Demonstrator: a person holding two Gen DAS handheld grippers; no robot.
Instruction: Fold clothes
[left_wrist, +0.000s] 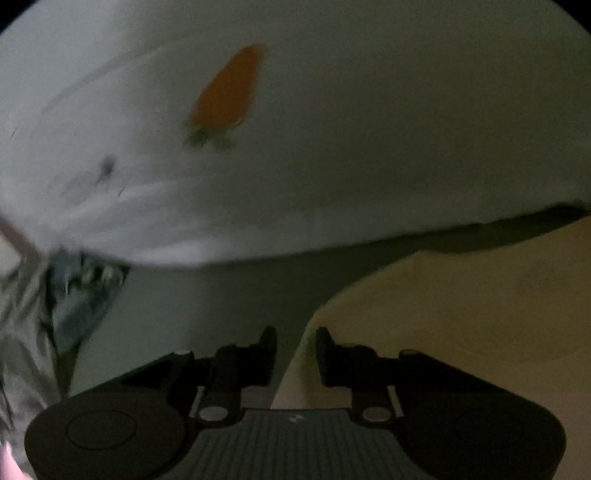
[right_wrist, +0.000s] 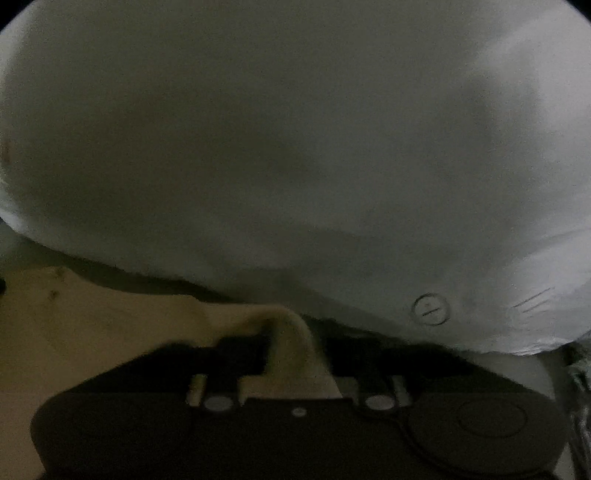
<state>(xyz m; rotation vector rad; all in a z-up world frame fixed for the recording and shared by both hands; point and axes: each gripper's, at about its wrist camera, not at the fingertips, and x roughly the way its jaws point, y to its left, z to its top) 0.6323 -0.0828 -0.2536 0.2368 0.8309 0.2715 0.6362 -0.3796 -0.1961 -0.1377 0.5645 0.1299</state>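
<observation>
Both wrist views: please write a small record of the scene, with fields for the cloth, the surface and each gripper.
cloth: white garment, spread wide, fills the upper part of both views
print: orange carrot shape
surface: beige
left gripper: open, nothing between fingers
right gripper: open, beige fold between fingers, grip unclear

Left gripper (left_wrist: 295, 345) and right gripper (right_wrist: 295, 354): jaws apart, angled downward.

Patterned cloth (left_wrist: 74, 310) smeared at left edge, right hand-held gripper (right_wrist: 295, 354) fingertips blurred, perhaps behind beige fabric (right_wrist: 291, 354).
</observation>
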